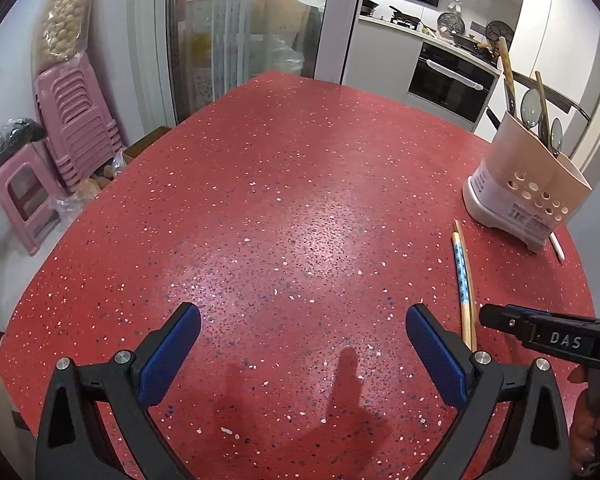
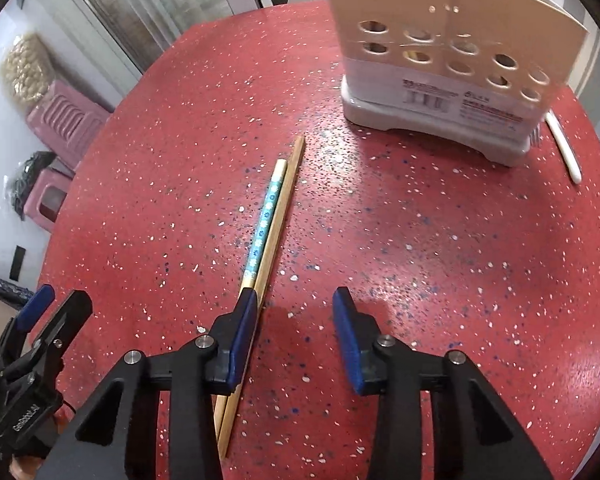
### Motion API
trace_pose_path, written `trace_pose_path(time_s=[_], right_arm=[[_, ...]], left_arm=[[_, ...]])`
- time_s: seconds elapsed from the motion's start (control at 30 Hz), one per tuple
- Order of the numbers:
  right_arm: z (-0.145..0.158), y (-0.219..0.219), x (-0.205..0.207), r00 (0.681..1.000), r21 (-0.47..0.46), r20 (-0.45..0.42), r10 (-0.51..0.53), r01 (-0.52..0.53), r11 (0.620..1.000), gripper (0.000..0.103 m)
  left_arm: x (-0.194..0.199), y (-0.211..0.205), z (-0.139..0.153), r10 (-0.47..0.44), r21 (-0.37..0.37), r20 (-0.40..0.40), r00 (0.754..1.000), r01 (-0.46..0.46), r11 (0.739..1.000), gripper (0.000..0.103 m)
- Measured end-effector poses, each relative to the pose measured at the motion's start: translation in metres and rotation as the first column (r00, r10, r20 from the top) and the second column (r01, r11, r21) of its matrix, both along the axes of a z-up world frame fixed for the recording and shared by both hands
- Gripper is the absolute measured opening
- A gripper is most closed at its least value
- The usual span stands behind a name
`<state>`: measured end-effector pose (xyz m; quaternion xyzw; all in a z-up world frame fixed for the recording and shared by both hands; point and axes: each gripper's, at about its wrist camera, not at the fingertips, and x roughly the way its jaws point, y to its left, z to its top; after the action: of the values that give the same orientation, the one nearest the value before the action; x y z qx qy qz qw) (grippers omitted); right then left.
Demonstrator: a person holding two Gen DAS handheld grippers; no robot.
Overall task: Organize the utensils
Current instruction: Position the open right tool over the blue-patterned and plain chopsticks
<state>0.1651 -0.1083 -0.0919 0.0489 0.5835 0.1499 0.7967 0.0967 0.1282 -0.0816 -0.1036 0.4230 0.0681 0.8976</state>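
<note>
Two chopsticks side by side

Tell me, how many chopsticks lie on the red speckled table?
2: a blue-patterned wooden chopstick and a plain wooden chopstick, touching side by side before the beige holder. Others may hide inside it.

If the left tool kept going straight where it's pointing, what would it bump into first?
Probably just the bare red table. The left tool points down at it with nothing between; the chopsticks lie off to its right.

place: home kitchen | cues: built-in oven, pans on counter, utensil holder on red table
</note>
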Motion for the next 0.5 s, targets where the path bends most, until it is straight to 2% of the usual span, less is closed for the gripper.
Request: trace_pose_path(time_s=[0.13,0.5], right_arm=[[-0.001,0.013,0.002,1.0,-0.034,0.006,0.019,-0.019,0.999,0.038],[-0.002,0.047,0.011,0.998,-0.083,0.007,0.056,-0.055,0.995,0.037]], left_arm=[[0.001,0.002,0.0,0.0,-0.001,0.0,1.0,0.0,1.0,0.103],[0.001,0.006,0.001,0.008,-0.002,-0.003,1.0,-0.008,1.0,0.103]])
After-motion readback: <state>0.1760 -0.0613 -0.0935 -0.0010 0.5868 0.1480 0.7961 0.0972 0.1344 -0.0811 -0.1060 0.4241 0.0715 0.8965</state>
